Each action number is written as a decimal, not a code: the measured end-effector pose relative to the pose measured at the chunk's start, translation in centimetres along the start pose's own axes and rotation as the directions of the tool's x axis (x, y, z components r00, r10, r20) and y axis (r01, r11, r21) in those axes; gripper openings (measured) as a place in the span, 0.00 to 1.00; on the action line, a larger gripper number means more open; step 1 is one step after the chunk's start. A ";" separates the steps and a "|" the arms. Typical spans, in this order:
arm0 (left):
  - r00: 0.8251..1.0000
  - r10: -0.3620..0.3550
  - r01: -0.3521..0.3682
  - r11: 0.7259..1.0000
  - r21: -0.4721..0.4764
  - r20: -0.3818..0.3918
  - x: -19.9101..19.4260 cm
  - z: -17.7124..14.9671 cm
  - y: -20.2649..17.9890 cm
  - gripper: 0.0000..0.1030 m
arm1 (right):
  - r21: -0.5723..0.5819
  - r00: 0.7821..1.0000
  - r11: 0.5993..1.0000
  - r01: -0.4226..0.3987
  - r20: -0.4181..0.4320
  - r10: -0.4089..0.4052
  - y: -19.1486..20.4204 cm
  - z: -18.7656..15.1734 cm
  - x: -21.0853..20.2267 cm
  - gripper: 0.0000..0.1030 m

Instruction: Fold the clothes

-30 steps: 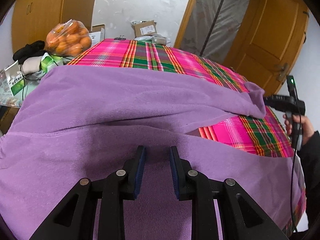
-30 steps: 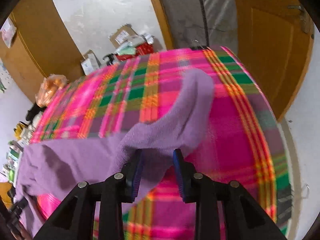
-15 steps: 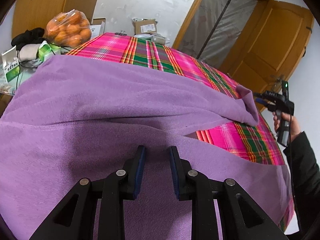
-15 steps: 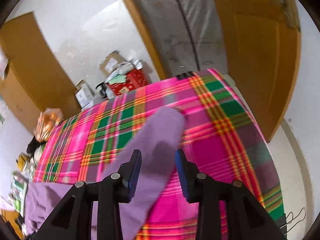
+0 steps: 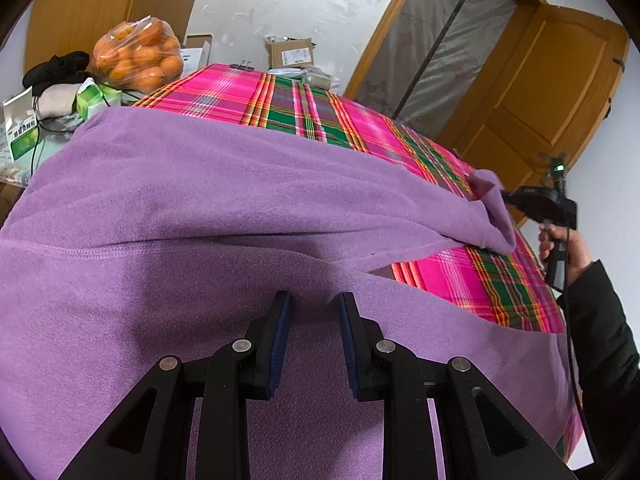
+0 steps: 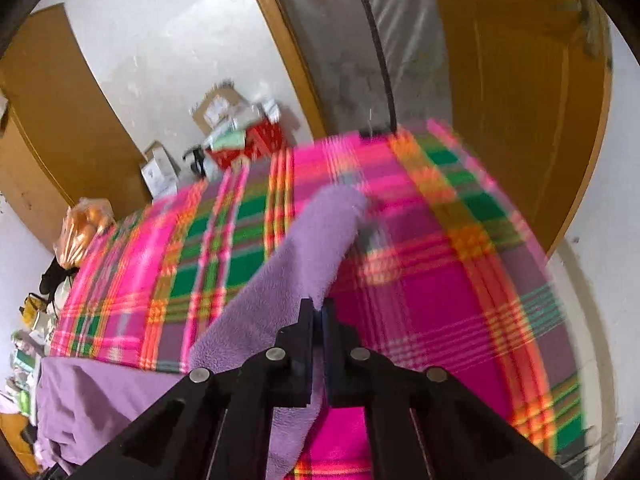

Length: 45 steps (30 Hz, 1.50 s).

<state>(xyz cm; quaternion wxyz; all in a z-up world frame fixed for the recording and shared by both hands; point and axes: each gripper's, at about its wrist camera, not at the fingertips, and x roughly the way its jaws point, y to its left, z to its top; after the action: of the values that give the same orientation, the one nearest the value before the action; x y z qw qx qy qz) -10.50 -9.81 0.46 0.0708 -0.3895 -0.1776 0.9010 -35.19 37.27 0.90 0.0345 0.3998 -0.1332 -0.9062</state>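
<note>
A purple fleece garment lies spread over a pink and green plaid blanket. My left gripper hovers open just above the garment's near part, nothing between its fingers. One purple sleeve stretches across the blanket toward the right. My right gripper is shut on that sleeve near its end. In the left wrist view the right gripper shows at the far right, held by a hand, with the sleeve tip pinched and lifted. The right wrist view is motion-blurred.
A bag of oranges, cartons and dark cloth sit at the far left past the blanket. Cardboard boxes stand against the white wall. A wooden door and plastic-covered doorway lie to the right. A dark sleeve of the person is at right.
My right gripper closed on the sleeve end, which was between open fingers before, and lifted it. The left gripper stayed open over the garment while its view shifted slightly.
</note>
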 end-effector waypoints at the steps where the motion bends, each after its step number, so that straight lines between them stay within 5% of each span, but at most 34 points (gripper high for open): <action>1: 1.000 -0.001 0.001 1.000 -0.001 0.000 0.0 0.0 0.0 0.24 | -0.001 1.000 1.000 0.014 0.028 -0.014 -0.2 0.3 -1.3 0.04; 6: 1.000 -0.013 0.013 1.000 -0.010 0.001 0.0 0.0 0.3 0.23 | 0.072 0.987 0.989 0.132 0.083 -0.138 -3.4 0.7 -7.0 0.04; 12: 1.000 -0.015 0.015 1.000 -0.011 0.001 0.0 0.0 0.4 0.24 | 0.165 0.985 0.974 0.156 -0.092 -0.143 -8.1 -3.8 -8.1 0.08; 14: 1.000 -0.014 0.014 1.000 -0.010 0.001 0.0 0.0 0.4 0.24 | 0.201 0.989 0.970 0.139 -0.081 -0.125 -9.6 -4.6 -8.6 0.09; 19: 1.000 -0.010 0.010 1.000 -0.007 0.001 -0.1 0.0 0.3 0.24 | 0.265 0.993 0.957 0.117 0.002 -0.122 -13.2 -4.7 -10.0 0.33; 29: 1.000 0.009 -0.009 1.000 0.006 0.001 -0.1 0.0 0.0 0.24 | 0.268 0.992 0.956 0.119 -0.002 -0.123 -16.4 -3.2 -5.3 0.37; 33: 0.995 0.096 -0.096 0.992 0.083 0.005 0.0 0.2 -1.9 0.24 | 0.276 0.997 0.958 0.080 -0.040 -0.072 -16.9 -2.5 -3.5 0.39; 36: 0.996 0.082 -0.084 0.991 0.108 0.022 -0.3 1.2 -3.2 0.24 | 0.260 0.995 0.962 0.079 -0.077 -0.061 -16.9 -2.4 -2.3 0.39; 37: 0.997 0.073 -0.076 0.991 0.113 0.028 -0.4 1.6 -3.6 0.24 | 0.262 0.995 0.962 0.078 -0.078 -0.059 -16.9 -2.3 -2.1 0.33; 38: 0.997 0.070 -0.074 0.990 0.124 0.036 -0.4 2.0 -4.1 0.24 | 0.260 0.996 0.962 0.080 -0.069 -0.064 -16.9 -2.2 -2.2 0.12; 40: 0.996 0.071 -0.078 0.984 0.160 0.050 -0.3 2.7 -5.4 0.24 | 0.247 0.996 0.965 0.089 -0.042 -0.081 -16.7 -1.8 -2.6 0.05; 45: 0.997 0.064 -0.070 0.967 0.244 0.033 1.9 4.0 -8.0 0.24 | 0.196 0.992 0.976 0.092 0.063 -0.106 -15.8 0.1 -4.7 0.04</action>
<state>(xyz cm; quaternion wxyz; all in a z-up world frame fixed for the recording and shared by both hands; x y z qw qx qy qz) -14.76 -2.99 4.70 0.0856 -0.3725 -0.0524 0.9226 -31.40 53.33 0.10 -0.0547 0.3738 -0.2014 -0.9037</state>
